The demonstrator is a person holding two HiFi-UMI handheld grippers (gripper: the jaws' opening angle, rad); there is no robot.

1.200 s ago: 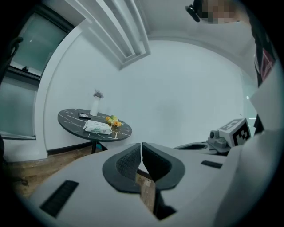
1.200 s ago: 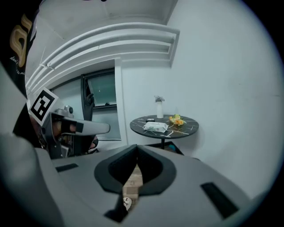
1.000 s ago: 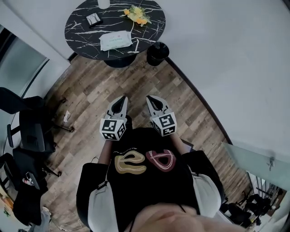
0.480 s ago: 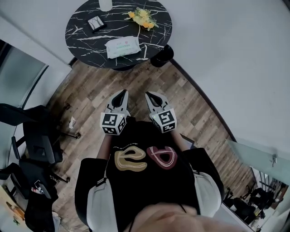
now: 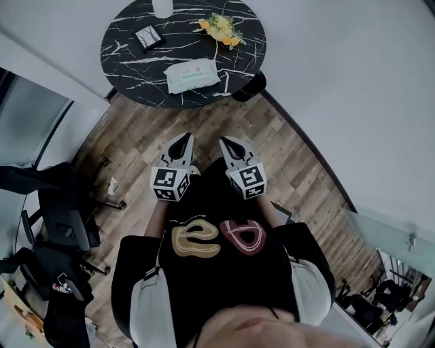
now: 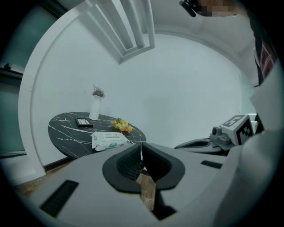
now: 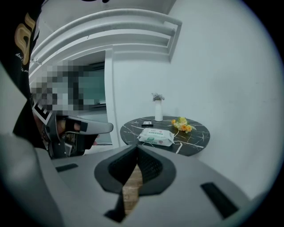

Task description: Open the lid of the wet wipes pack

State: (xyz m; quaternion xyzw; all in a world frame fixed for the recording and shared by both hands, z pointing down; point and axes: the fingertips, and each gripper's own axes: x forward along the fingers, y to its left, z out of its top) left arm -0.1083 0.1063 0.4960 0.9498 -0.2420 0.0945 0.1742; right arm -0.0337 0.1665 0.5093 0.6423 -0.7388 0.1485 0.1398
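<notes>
Nearest the camera, both tools are held at chest height in front of the person's dark top, side by side and a little apart, pointing forward over the wooden floor point(image 5: 136, 146). The left gripper point(image 5: 182, 140) is seen with its ribbed pads brought together at the tips and nothing lodged between them; the right gripper point(image 5: 228, 144) is likewise closed, its pads meeting with only floor visible through the gap behind them. Neither tool has hold of anything. Farther off, a round black marble-patterned table point(image 5: 122, 51) is set against the white wall. The wet wipes pack point(image 5: 193, 75) lies flat on the near part of that table, well apart from both grippers. Its lid appears flat and closed, though it is too small in every view to be made out with certainty. Beyond the pack a small dark box point(image 5: 149, 37), a sprig of yellow and orange flowers point(image 5: 221, 28) and a white vase point(image 5: 162, 7) are seen. The task is judged hardly begun: the pack has yet to be reached, steadied and its lid lifted.
</notes>
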